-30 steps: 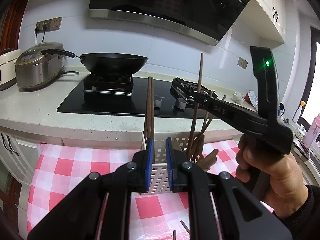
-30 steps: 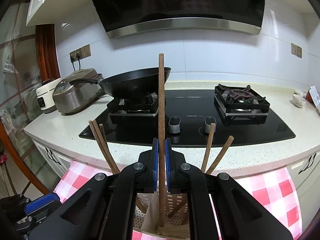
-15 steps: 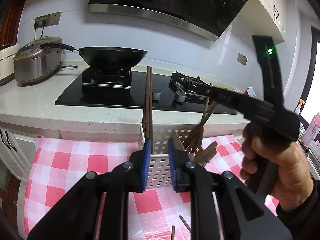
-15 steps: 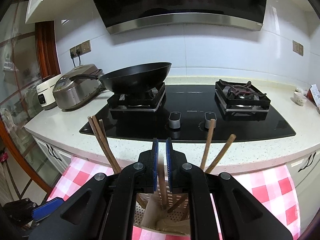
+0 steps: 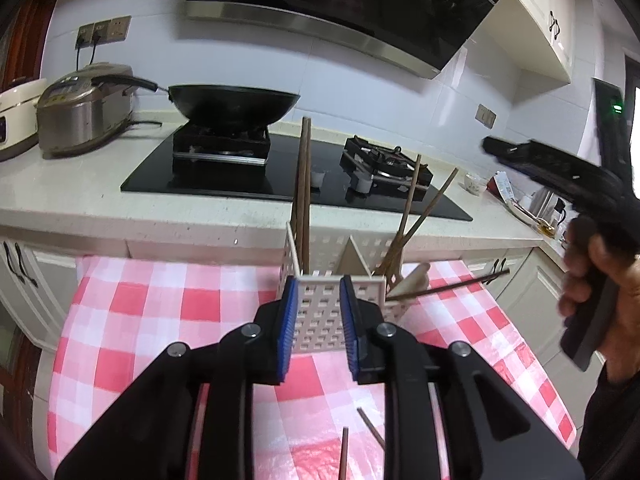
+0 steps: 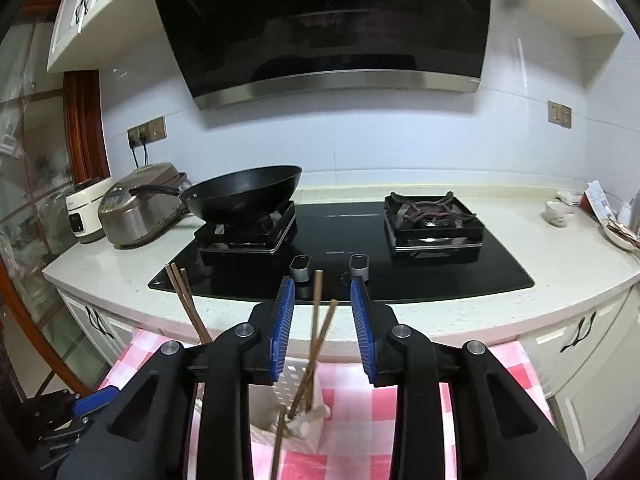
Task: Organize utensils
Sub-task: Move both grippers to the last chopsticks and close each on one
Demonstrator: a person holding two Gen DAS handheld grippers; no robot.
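Two handheld grippers hover over a white perforated utensil holder (image 5: 320,312) on a pink checked tablecloth (image 5: 132,312). Left gripper (image 5: 319,322) jaws are opening, nothing between the pads. Right gripper (image 6: 322,322) jaws are opening too, clear of the wooden chopsticks (image 6: 316,336) standing in the holder below. One chopstick (image 5: 448,286) leans out sideways. More chopsticks (image 5: 303,196) stand upright in the holder's left compartment.

you're in a home kitchen: black gas hob (image 6: 340,236) set in a pale stone counter (image 6: 560,256), black wok (image 6: 244,192) on the left burner, slanted range hood (image 6: 320,32) above. rice cooker (image 6: 136,212) far left by wall sockets (image 6: 147,133), white cabinets (image 6: 580,344) below, pink checked cloth (image 5: 160,312) on the near table.
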